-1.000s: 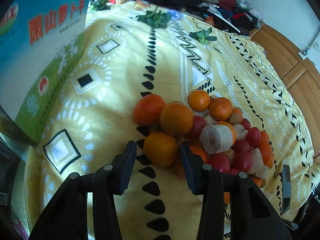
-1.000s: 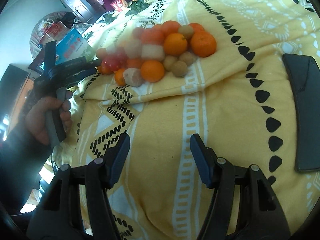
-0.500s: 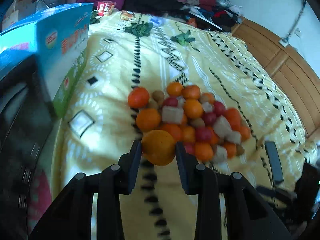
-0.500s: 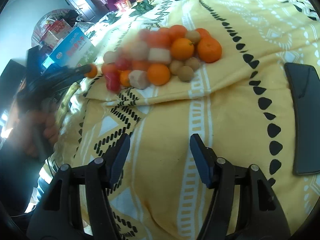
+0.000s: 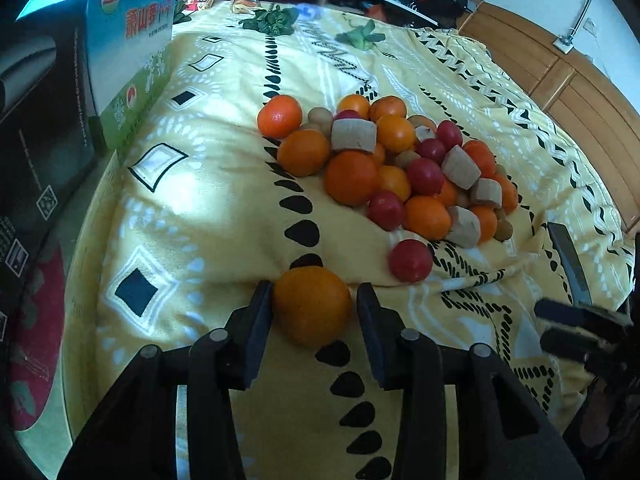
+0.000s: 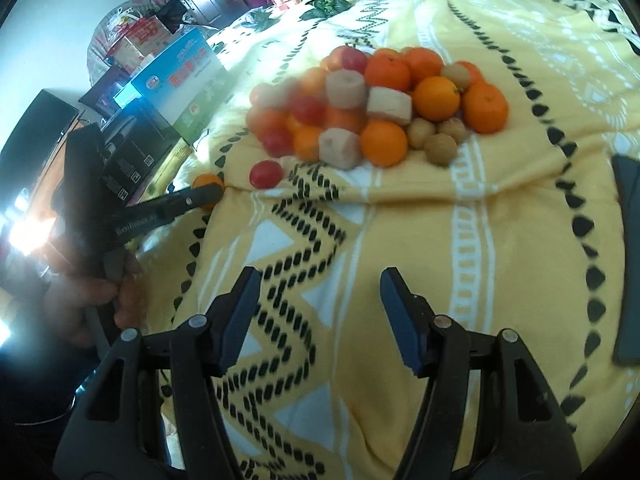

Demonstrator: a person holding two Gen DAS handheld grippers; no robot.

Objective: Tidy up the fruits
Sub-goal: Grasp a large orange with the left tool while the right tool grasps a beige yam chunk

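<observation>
yellow blanket (image 5: 208, 208), orange (image 5: 312, 306) between left tongs (image 5: 314, 316)

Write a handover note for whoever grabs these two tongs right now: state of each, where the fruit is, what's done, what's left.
Left tongs: an orange sits between the jaws, which have just been opening; the left pad touches it and a slight gap shows on the right.
Right tongs: open, empty, over bare yellow blanket.
Fruit pile: oranges, small red fruits, pale cut chunks and small brown round fruits, heaped mid-blanket. One red fruit lies apart, near the pile's front edge.
Done: one orange pulled out to the blanket's near edge.
Left: nearly the whole pile is unsorted.
</observation>
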